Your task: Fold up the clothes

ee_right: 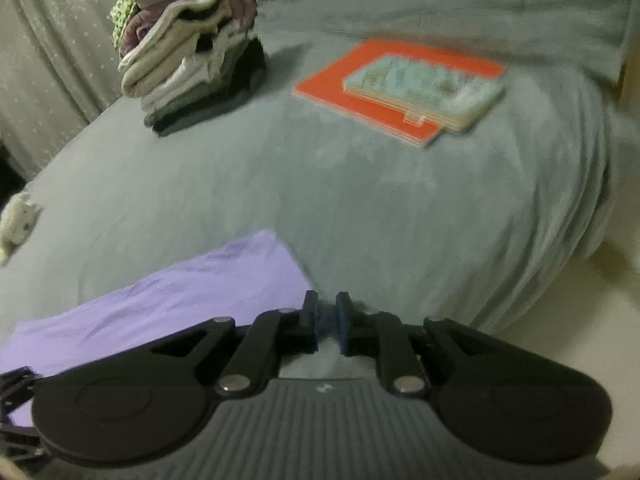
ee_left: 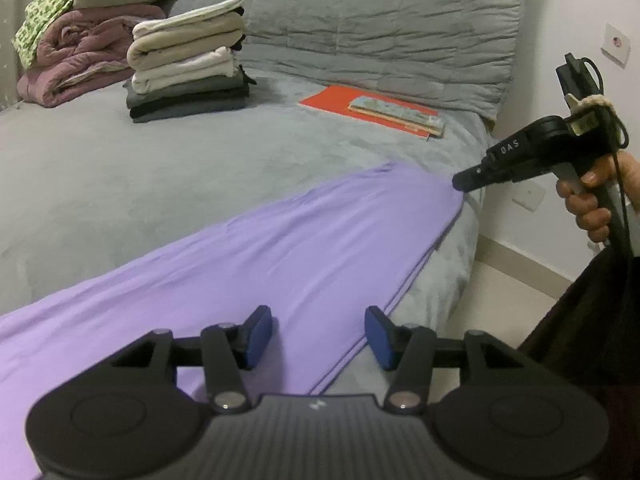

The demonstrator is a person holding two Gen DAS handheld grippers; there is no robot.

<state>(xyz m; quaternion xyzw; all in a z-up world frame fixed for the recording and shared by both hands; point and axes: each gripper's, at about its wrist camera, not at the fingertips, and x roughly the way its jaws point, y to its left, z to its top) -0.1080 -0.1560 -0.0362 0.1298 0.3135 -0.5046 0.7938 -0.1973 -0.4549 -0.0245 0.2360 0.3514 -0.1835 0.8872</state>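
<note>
Lying flat along the near edge of the bed [ee_left: 168, 184], the purple garment [ee_left: 280, 256] runs as 1 long strip ahead of the left gripper [ee_left: 319, 338], its long axis stretching away from those fingers toward the right gripper [ee_left: 460, 182] at the far end. The left fingers stand wide apart, hovering over the near part of the cloth with its doubled hem just beside the right-hand finger; they hold nothing. In the right wrist view the right gripper [ee_right: 327, 322] has its fingers almost together, a thin gap between the pads, with the garment's corner [ee_right: 224, 280] just to their left. Whether any cloth is pinched there I cannot tell: the frame is blurred.

Judging by this, the coming move turns on that long axis. Each gripper sits at 1 end of the strip, so a lengthwise fold would bring 1 end over to the other. The hem edge is nearest the left fingers.

No containers are in view. Well beyond the fingers sit a stack of folded clothes [ee_left: 188, 64], a heap of bedding [ee_left: 84, 40] and an orange book [ee_left: 372, 110].
</note>
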